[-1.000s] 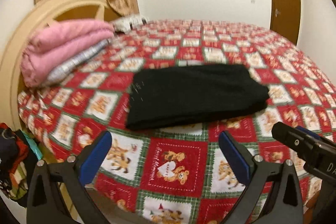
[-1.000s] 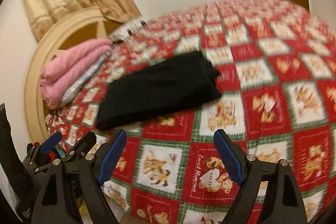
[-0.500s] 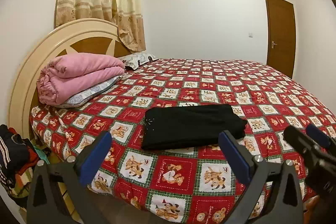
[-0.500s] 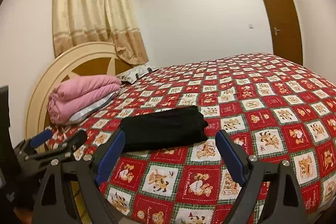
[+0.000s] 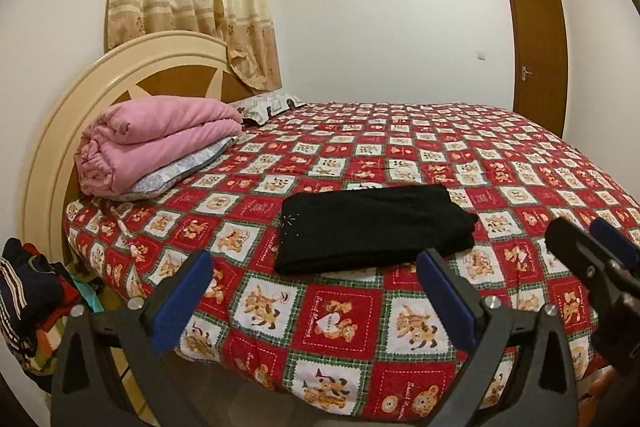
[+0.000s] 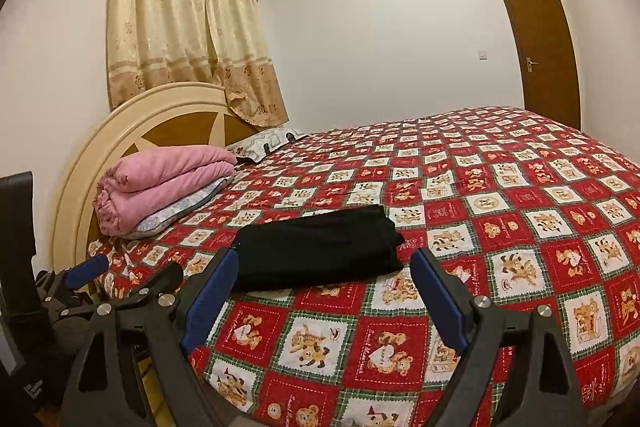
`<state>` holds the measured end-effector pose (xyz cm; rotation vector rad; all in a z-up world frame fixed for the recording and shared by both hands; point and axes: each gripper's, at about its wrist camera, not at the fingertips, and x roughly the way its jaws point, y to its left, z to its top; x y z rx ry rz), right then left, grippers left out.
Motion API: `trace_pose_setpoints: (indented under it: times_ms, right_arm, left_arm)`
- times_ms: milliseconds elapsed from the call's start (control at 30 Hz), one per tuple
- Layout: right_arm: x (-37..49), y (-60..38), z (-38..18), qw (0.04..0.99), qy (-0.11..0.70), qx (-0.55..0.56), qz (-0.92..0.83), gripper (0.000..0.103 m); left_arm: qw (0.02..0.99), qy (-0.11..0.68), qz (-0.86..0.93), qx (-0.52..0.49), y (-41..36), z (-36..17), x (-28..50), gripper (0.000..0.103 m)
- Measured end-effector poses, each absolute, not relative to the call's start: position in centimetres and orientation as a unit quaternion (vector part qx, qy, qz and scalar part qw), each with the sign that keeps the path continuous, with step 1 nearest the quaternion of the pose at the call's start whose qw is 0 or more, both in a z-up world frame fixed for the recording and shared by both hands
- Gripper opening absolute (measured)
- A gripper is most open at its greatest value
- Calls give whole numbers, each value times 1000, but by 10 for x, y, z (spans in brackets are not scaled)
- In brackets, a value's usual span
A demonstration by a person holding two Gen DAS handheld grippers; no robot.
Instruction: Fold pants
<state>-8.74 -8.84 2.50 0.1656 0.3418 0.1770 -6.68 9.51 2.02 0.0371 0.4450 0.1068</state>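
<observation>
The black pants (image 5: 374, 229) lie folded flat near the bed's (image 5: 520, 155) front edge. Both the left gripper (image 5: 312, 297) and right gripper (image 6: 322, 293) hover short of them, jaws spread and empty. Only the left wrist view shows a clothes pile (image 5: 30, 291) beside the headboard.

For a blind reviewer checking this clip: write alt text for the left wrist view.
Folded black pants lie flat on a bed with a red teddy-bear patchwork quilt, beyond the open blue-padded left gripper, which holds nothing. A rolled pink blanket rests on a grey pillow by the cream headboard; the right gripper pokes in at the right edge.
</observation>
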Motion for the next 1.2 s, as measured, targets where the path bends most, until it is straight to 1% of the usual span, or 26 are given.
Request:
trace_pose_setpoints:
  times_ms: [200,567,1200]
  right_arm:
    - [-88,-92,25,978,167,90,85,89]
    - [-88,-95,24,978,169,93,84,89]
    - [-90,-94,24,979,163,91,81,89]
  left_arm:
    - [975,213,60,39,88,22,-69,103]
    - [972,220,66,49,84,20,-66,103]
    - [976,206,61,32,86,24,-72,103]
